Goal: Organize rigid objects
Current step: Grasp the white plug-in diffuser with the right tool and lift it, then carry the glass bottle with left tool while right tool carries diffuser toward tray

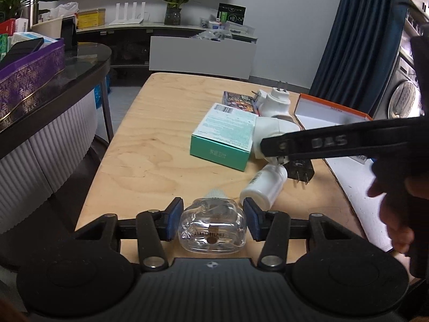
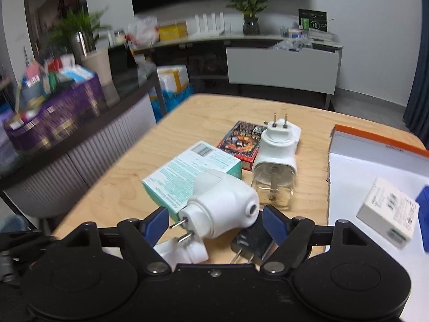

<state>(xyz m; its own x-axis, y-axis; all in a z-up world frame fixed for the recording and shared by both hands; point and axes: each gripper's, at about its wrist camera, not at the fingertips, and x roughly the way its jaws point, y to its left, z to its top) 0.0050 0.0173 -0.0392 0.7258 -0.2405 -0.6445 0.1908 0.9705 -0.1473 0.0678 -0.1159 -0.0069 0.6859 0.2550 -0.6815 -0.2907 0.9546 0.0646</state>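
My left gripper is shut on a clear glass bottle low over the wooden table's near edge. My right gripper is shut on a white plug-in device with two metal prongs, held above the table; it shows from the side in the left wrist view. A teal box, a red patterned box and another white plug-in with a clear bottle lie on the table. A small white bottle and a black plug lie below my right gripper.
An open white box with an orange rim sits on the right of the table and holds a white adapter. A dark counter with a purple basket stands to the left. A shelf with plants lines the back wall.
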